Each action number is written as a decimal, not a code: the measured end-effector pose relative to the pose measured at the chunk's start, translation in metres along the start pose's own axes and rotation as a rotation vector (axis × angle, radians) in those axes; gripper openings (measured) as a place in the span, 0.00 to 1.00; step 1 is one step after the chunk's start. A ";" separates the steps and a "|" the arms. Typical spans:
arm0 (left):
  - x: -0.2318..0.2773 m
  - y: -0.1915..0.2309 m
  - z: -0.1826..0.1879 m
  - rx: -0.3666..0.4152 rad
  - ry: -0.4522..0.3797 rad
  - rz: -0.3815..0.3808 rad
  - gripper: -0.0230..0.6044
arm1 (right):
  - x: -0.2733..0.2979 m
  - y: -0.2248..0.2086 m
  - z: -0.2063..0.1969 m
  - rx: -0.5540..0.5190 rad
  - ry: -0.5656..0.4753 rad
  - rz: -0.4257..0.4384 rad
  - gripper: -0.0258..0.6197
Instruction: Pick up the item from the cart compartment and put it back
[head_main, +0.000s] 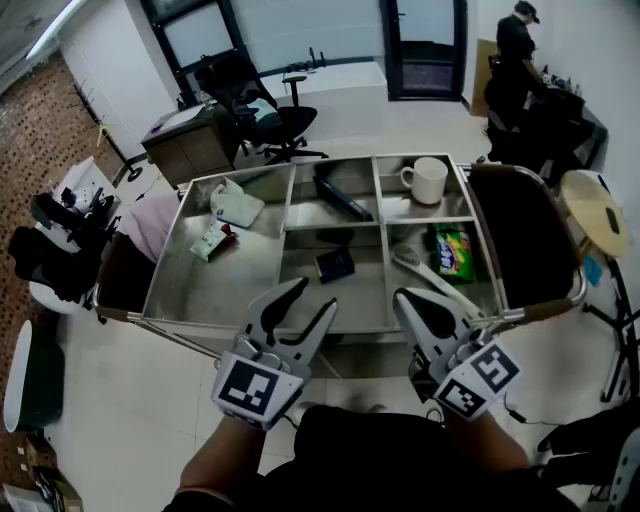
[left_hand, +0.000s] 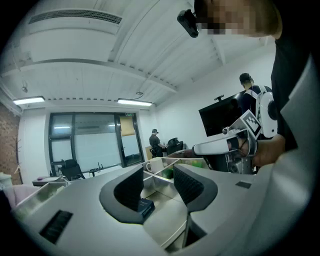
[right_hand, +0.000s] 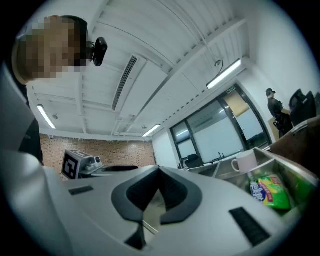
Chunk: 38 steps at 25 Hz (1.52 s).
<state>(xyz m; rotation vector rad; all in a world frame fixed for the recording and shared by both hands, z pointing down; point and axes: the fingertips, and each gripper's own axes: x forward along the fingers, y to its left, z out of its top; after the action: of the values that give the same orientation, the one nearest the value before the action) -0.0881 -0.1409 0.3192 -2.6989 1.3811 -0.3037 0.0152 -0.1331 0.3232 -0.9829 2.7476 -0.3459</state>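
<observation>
A steel cart (head_main: 216, 290) with several compartments stands below me. A small dark box (head_main: 334, 264) lies flat in the front middle compartment. My left gripper (head_main: 315, 293) hovers over the cart's front edge, aimed at that compartment. Its jaws stand open with nothing between them. In the left gripper view the dark box (left_hand: 145, 206) shows low down, just past the left jaw of the left gripper (left_hand: 159, 180). My right gripper (head_main: 402, 298) hangs over the front edge further right. In the right gripper view the right gripper (right_hand: 159, 171) is shut and empty.
A white mug (head_main: 428, 180) stands in the back right compartment. A green snack packet (head_main: 455, 250) and a long white utensil (head_main: 430, 280) lie in the front right one. A black object (head_main: 340, 197) lies at the back middle and white pouches (head_main: 237, 205) at the left. A black seat (head_main: 520, 240) adjoins the cart's right side.
</observation>
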 end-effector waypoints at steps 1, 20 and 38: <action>0.003 0.001 -0.001 0.018 0.018 -0.005 0.33 | 0.000 0.000 0.000 0.000 0.000 0.000 0.06; 0.092 0.026 -0.079 0.277 0.551 -0.268 0.44 | -0.013 -0.002 0.007 0.001 -0.021 -0.022 0.06; 0.145 0.032 -0.144 0.121 0.821 -0.451 0.44 | -0.017 -0.006 0.010 -0.004 -0.022 -0.037 0.06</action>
<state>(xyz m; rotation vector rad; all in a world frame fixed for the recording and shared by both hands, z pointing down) -0.0623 -0.2763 0.4731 -2.8493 0.7556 -1.6038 0.0344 -0.1278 0.3173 -1.0342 2.7146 -0.3332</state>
